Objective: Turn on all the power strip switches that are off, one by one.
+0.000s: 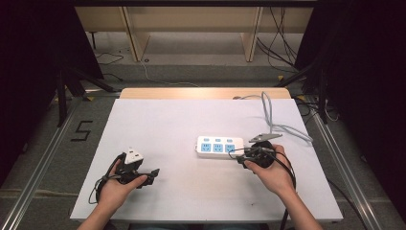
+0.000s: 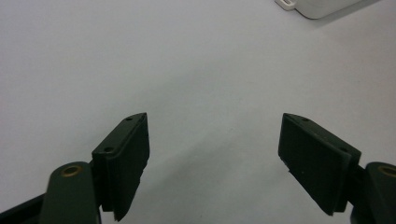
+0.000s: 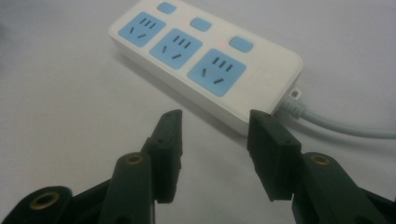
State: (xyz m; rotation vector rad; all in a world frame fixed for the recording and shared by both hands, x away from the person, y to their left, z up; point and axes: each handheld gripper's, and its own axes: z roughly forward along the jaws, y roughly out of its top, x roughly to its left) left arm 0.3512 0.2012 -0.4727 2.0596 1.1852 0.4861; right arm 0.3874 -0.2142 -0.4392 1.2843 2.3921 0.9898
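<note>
A white power strip (image 1: pixel 218 146) with three blue sockets lies right of the table's middle. Its grey cable (image 1: pixel 270 112) runs from its right end toward the back edge. My right gripper (image 1: pixel 238 156) points at the strip's right end and is open. In the right gripper view the strip (image 3: pixel 205 60) lies just beyond the open gripper (image 3: pixel 215 116), nothing between the jaws, and the cable (image 3: pixel 345 127) leaves to the right. My left gripper (image 1: pixel 152 175) rests near the front left, open and empty (image 2: pixel 215 119). A corner of the strip (image 2: pixel 322 5) shows far off.
The white table (image 1: pixel 182 120) has a wooden strip along its back edge. A white block (image 1: pixel 133 155) sits at the left gripper; I cannot tell whether it is part of it. Dark stands and loose floor cables (image 1: pixel 287 52) flank the table.
</note>
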